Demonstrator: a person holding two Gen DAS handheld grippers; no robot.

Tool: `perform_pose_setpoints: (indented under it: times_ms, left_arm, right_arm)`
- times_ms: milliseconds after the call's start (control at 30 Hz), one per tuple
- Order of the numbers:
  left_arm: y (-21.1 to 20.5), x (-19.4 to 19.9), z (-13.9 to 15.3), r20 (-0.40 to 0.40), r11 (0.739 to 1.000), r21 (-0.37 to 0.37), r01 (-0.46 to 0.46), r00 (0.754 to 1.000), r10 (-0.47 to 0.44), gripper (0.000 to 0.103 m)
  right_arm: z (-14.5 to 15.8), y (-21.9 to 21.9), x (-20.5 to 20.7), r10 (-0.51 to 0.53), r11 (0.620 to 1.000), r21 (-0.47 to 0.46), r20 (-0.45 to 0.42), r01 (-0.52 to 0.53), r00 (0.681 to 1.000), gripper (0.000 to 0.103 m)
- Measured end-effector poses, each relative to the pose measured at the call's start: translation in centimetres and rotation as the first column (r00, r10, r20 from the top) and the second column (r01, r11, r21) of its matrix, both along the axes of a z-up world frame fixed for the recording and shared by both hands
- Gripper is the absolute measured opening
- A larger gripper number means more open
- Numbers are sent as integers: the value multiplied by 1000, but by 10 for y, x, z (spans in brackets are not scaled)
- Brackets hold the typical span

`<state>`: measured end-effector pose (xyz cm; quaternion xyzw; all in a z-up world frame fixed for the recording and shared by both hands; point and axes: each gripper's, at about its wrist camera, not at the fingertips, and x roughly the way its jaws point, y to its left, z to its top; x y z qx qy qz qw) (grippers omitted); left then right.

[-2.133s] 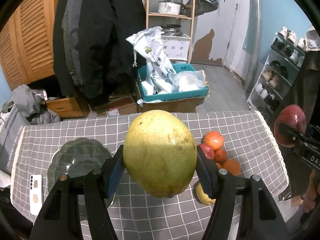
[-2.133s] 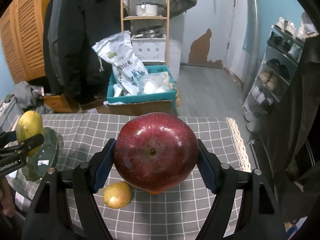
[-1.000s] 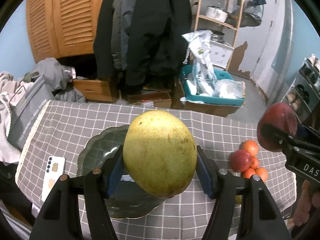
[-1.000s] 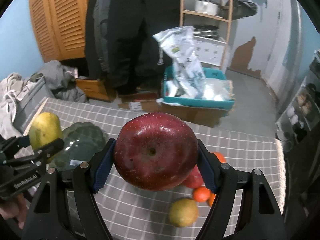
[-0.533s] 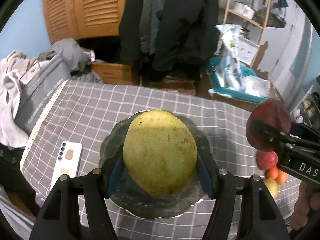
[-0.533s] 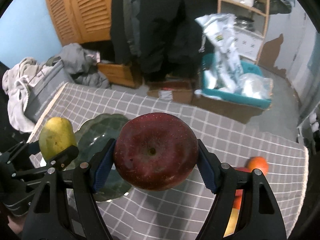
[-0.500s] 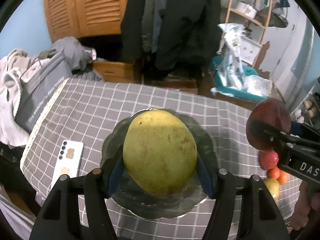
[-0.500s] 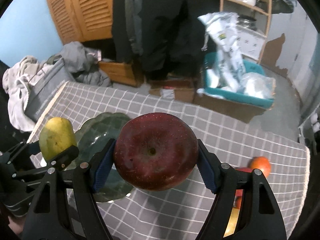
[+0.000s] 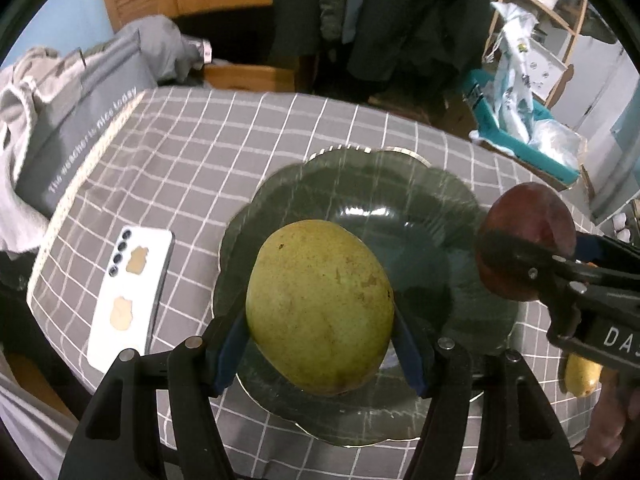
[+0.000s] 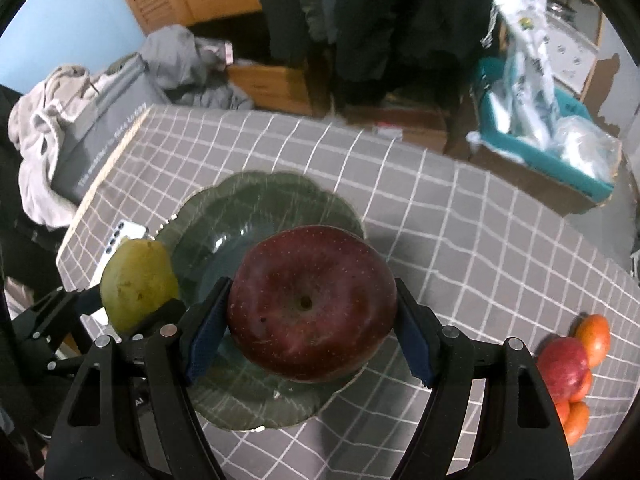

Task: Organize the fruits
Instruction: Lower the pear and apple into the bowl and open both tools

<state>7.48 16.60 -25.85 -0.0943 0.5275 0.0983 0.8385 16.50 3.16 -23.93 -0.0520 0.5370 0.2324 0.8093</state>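
Holding a yellow-green mango [image 9: 320, 308] clamped between the pads of the left hand-held gripper [image 9: 320, 344] above the near half of the green plate [image 9: 400, 184], and a red apple [image 10: 312, 304] pinched in the right hand-held gripper [image 10: 312, 336] over the plate's right side, both apparently staged for lowering onto it. Keeping clear of the phone [image 9: 132, 296] just left of the plate on the counter [image 9: 224, 140]; leaving the plate's bare far half as landing room, with the remaining fruit pile [image 10: 572, 364] well right of the plate.
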Motion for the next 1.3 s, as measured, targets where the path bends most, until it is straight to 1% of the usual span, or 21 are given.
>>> perform_pose_setpoints:
  times_ms: [133, 267, 333, 567, 633, 767, 867, 1067, 1100, 1167, 1200, 1233, 1300]
  left_arm:
    - [3, 0, -15, -40, 1000, 3, -8, 999, 8, 67]
    - [5, -1, -27, -69, 1000, -16, -13, 998, 12, 67]
    - [6, -1, -31, -81, 1000, -13, -19, 997, 18, 67]
    - [6, 0, -42, -115, 999, -31, -22, 993, 18, 67]
    - [5, 0, -46, -128, 999, -35, -21, 992, 17, 67]
    - [4, 0, -53, -162, 999, -47, -20, 987, 12, 67]
    - [2, 0, -56, -174, 998, -57, -11, 985, 0, 67]
    - [-8, 4, -60, -202, 1000, -16, 23, 979, -25, 67]
    - [-8, 4, -58, -193, 1000, -12, 21, 981, -23, 70]
    - [-7, 3, -51, -158, 1000, -6, 6, 987, -7, 86]
    - [-5, 3, -47, -141, 1000, -1, 0, 990, 0, 88]
    - [-3, 3, -42, -124, 1000, 2, -9, 992, 9, 89]
    - [0, 3, -36, -114, 1000, -8, -19, 993, 18, 89]
  right_arm:
    - [-16, 4, 3, 6, 1000, -12, -39, -7, 999, 76]
    - [-31, 8, 2, 17, 1000, -25, -77, -19, 997, 76]
    - [-36, 11, 1, 26, 999, -36, -87, -29, 996, 77]
    - [-48, 14, -1, 39, 997, -55, -117, -46, 992, 77]
    - [-48, 17, -3, 49, 996, -64, -109, -56, 993, 77]
    - [-52, 18, -2, 50, 997, -44, -144, -57, 988, 77]
    - [-57, 19, -2, 52, 997, -41, -163, -59, 985, 77]
    - [-62, 21, -4, 56, 997, -50, -184, -67, 981, 77]
    - [-62, 21, -4, 57, 997, -47, -182, -66, 982, 77]
    - [-56, 19, -3, 51, 998, -18, -162, -55, 986, 79]
    - [-52, 18, -2, 44, 999, -6, -152, -46, 987, 83]
    - [-50, 17, -2, 40, 999, -2, -142, -41, 989, 84]
    - [-43, 16, -1, 37, 999, 0, -119, -37, 992, 84]
